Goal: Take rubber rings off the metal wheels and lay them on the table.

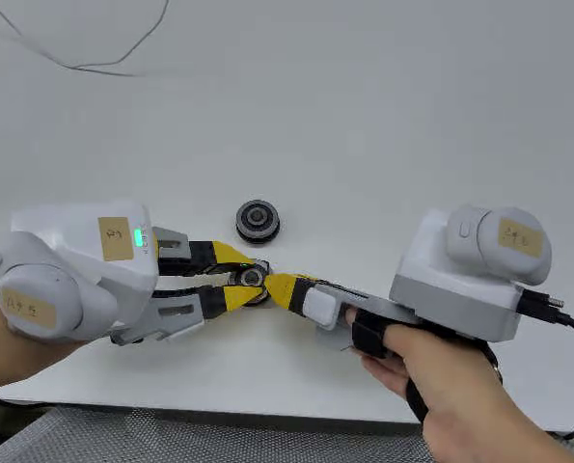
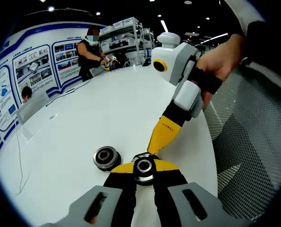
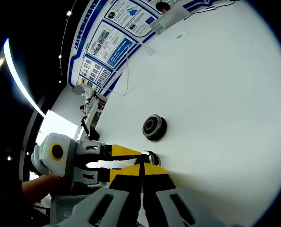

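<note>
White table point(image 1: 364, 116) – near its front edge the left gripper point(image 1: 246, 275) clamps a metal wheel point(image 2: 144, 166) between its jaws. The right gripper point(image 1: 277, 285), jaws pressed together, touches that wheel's rim with its tips. A second wheel point(image 1: 258, 221) lies just beyond – flat, untouched.

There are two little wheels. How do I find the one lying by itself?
On the big white table, the left gripper and right gripper meet tip to tip. Just beyond them a small dark wheel lies flat. Nothing touches it, while the other wheel is pinched in the left gripper.
</note>
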{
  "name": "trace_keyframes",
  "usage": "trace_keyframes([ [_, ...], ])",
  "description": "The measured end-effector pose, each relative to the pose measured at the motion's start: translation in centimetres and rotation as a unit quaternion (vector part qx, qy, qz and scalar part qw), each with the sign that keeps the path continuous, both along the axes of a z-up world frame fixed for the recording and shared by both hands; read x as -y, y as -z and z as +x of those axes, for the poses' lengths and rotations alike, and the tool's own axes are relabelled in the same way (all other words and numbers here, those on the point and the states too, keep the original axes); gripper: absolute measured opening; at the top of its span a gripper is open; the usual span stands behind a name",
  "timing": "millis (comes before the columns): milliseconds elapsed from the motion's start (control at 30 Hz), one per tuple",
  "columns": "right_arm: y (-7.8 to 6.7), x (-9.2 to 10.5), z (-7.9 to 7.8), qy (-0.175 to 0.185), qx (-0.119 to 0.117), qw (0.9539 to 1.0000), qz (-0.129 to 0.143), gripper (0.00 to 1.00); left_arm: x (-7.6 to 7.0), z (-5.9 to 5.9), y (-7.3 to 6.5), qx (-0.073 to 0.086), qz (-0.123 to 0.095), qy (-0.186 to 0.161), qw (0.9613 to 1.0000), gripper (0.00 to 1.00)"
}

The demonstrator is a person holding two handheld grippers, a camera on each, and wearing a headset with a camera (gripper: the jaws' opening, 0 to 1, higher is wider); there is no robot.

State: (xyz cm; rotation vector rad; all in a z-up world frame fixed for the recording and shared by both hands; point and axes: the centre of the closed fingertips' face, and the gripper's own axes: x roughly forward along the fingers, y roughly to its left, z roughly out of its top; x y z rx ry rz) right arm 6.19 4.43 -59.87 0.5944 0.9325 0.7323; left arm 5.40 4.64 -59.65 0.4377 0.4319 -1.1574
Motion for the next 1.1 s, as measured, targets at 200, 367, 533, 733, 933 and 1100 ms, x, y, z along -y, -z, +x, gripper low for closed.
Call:
trace_keyframes([
  [200, -0.2, 0.0, -0.3, -0.012, 0.010, 0.9999, -0.007, 0.00, 0.1, -0.2, -0.1, 0.001, -0.002, 0.002, 1.0000, 0.12],
  [367, -0.4, -0.2, -0.5, -0.024, 0.021, 0.9994, -0.014, 0.00, 0.1, -0.2, 0.0, 0.002, -0.003, 0.003, 1.0000, 0.12],
  [533, -0.5, -0.4, -0.6, -0.032, 0.029, 0.9989, -0.017, 0.00, 0.0, -0.2, 0.0, 0.004, -0.003, 0.002, 1.0000, 0.12],
  [733, -0.8, -0.5, -0.8, -0.038, 0.034, 0.9986, -0.013, 0.00, -0.3, -0.1, 0.2, 0.006, -0.005, 0.000, 1.0000, 0.12],
  [933, -1.1, -0.7, -0.9, -0.038, 0.035, 0.9986, -0.011, 0.00, -0.4, -0.1, 0.3, 0.013, -0.003, -0.004, 0.9999, 0.12],
  [1100, -1.0, -0.5, -0.8, -0.034, 0.032, 0.9987, -0.017, 0.00, -0.3, 0.1, 0.2, 0.014, -0.005, -0.009, 0.9999, 0.12],
])
